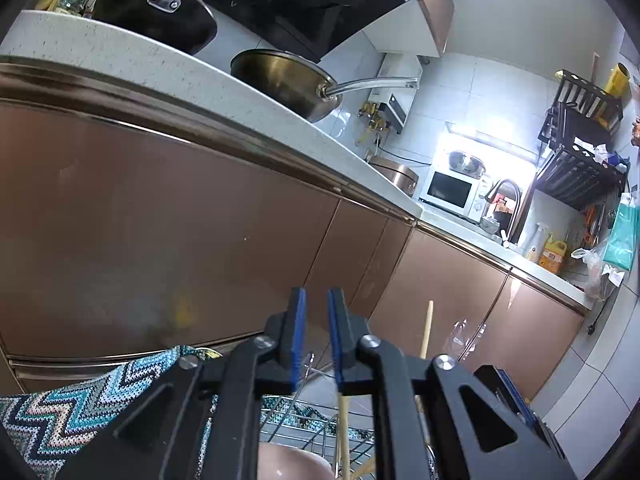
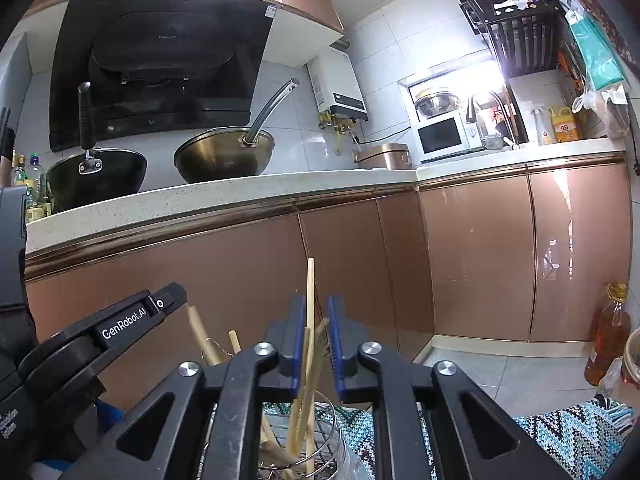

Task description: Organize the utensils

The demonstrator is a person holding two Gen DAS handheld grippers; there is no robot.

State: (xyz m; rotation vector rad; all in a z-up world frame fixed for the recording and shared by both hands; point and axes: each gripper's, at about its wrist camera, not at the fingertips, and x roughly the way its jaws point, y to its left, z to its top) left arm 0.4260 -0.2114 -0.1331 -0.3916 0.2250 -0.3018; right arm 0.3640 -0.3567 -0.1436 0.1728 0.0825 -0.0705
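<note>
- Kitchen with glossy copper cabinet doors (image 2: 480, 248) behind; zigzag knitted cloth (image 2: 576, 436) below.
- Right gripper (image 2: 316, 336) partly open around pale wooden chopsticks (image 2: 310, 304) standing in round wire utensil holder (image 2: 332, 436), apparently not clamped.
- Left gripper (image 1: 317, 332) narrowly open, holding nothing.
- Risk: closing off-centre could tip the holder or scatter sticks.

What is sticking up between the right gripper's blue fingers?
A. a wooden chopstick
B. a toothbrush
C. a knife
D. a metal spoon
A: in the right wrist view a thin wooden chopstick stands upright between the right gripper's blue pads, rising from the wire utensil holder.
</note>
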